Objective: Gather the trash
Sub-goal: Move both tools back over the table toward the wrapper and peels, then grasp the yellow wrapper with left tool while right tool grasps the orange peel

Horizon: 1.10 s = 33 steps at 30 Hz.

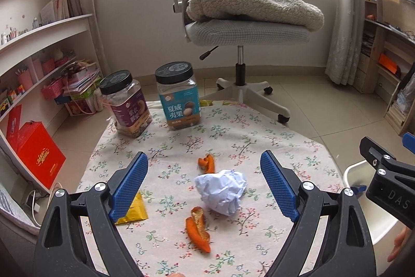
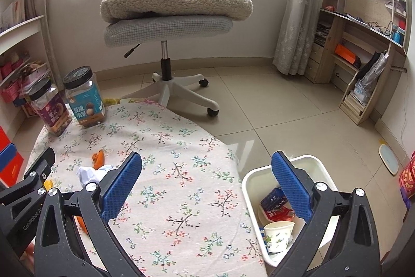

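Left wrist: left tool (image 1: 204, 182) wide open, empty, over crumpled paper (image 1: 221, 190); right tool (image 2: 206, 182) likewise, seemingly.

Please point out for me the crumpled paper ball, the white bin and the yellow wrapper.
crumpled paper ball (image 1: 221, 190): left wrist view, middle of the ball.
white bin (image 2: 315, 160): right wrist view, far rim.
yellow wrapper (image 1: 136, 210): left wrist view, visible flat face.

Crumpled paper ball (image 1: 221, 192) on matt floral cloth (image 1: 233, 126); glossy floor tiles (image 2: 272, 108).

Fingers: black plastic left gripper (image 1: 204, 184) and right gripper (image 2: 206, 182), triangular cut-outs
Pads: blue, textured (image 1: 129, 186)
Fasteners: silver round screws (image 1: 60, 193)
Markings: white "GenRobot.AI" lettering (image 2: 29, 220)
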### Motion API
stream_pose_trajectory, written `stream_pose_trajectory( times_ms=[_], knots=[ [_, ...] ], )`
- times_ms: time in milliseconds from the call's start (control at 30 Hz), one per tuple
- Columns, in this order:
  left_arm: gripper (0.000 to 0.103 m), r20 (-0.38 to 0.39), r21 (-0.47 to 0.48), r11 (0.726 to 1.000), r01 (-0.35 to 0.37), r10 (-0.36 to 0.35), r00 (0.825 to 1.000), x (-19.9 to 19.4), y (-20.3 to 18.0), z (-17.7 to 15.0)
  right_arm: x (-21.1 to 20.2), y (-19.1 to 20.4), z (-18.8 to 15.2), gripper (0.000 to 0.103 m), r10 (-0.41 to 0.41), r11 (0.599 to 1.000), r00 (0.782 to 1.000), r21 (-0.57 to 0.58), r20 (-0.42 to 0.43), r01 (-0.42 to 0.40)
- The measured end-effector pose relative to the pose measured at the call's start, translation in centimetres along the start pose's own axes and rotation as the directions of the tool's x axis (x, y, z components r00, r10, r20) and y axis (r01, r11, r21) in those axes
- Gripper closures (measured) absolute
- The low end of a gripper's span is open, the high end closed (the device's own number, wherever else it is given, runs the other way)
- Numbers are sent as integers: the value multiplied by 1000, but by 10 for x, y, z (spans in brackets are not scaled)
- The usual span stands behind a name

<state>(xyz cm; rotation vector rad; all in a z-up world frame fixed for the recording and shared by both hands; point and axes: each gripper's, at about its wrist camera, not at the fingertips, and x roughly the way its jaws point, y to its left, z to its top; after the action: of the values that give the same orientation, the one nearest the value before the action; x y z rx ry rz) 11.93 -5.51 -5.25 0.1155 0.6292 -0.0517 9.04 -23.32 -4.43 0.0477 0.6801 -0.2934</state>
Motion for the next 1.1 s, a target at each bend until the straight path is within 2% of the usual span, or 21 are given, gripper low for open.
stream_pose_trajectory(
  times_ms=[167,267,333,433,533,633,700,767,867,900,1000,1067,1100],
  knots=[
    [17,-113,7,998,-63,64,992,31,41,-9,8,33,-2,7,39,998,999,-54,-26,-41],
    [17,-221,69,994,-79,92,971,59,63,-16,13,49,-5,7,60,994,997,-89,-49,-64],
    [17,-307,135,988,-69,108,946,81,78,-25,19,59,-9,7,76,991,994,-107,-76,-84],
    [17,-423,227,973,-33,130,897,111,98,-42,29,71,-15,7,104,984,987,-133,-126,-121],
    [17,-486,302,953,-2,156,860,132,116,-56,40,83,-20,7,156,969,971,-163,-181,-186],
    [17,-533,320,946,47,139,834,147,128,-68,50,96,-24,7,214,946,951,-197,-223,-259],
    [17,-578,304,949,87,111,809,158,137,-75,59,107,-29,7,244,921,934,-239,-260,-307],
    [16,-620,286,951,118,89,780,168,143,-85,68,119,-34,7,253,898,926,-288,-279,-332],
    [13,-613,257,957,135,53,788,169,149,-88,83,131,-40,7,265,869,912,-331,-314,-367],
    [13,-614,246,959,142,40,788,169,151,-88,87,133,-43,7,276,862,899,-325,-340,-388],
    [28,-622,195,962,190,-29,783,164,154,-90,90,141,-51,7,322,837,849,-293,-419,-462],
    [51,-625,173,958,230,-74,777,162,152,-90,87,148,-57,7,358,811,812,-278,-462,-515],
    [58,-628,161,954,253,-98,772,160,150,-90,86,152,-60,7,372,801,795,-266,-479,-536]
  ],
)
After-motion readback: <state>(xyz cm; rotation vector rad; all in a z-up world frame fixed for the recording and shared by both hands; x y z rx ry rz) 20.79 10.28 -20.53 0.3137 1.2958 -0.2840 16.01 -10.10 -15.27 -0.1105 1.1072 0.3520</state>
